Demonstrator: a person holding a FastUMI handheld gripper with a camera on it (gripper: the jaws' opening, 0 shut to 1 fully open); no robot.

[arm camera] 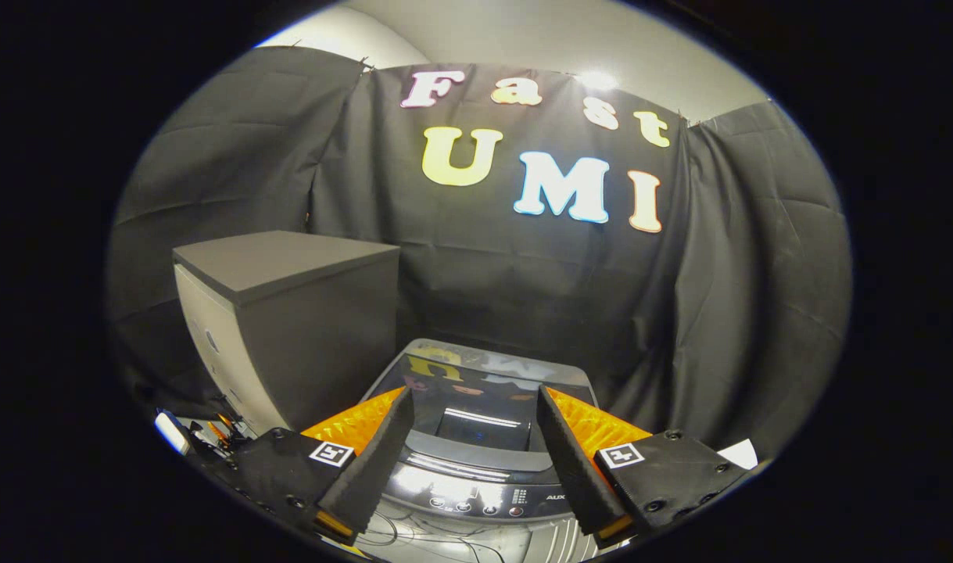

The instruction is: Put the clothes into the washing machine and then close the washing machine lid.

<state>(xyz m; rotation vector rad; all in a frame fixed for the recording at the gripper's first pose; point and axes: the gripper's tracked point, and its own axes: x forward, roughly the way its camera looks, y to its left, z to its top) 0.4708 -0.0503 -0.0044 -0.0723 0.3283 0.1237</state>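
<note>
Gripper view looks over the gripper [473, 438], whose fingers stand wide apart and hold nothing, down onto a small grey top-loading washing machine [476, 469] just ahead of and between them. Its dark glossy lid [484, 391] lies flat, apparently closed, mirroring the wall behind it; a row of round buttons lines the silver control panel [484, 500] nearest the fingers. That lid looks rigid, smooth and likely slippery, best caught at its front edge. A grey box-shaped cabinet [288, 328] stands beside the machine.
</note>
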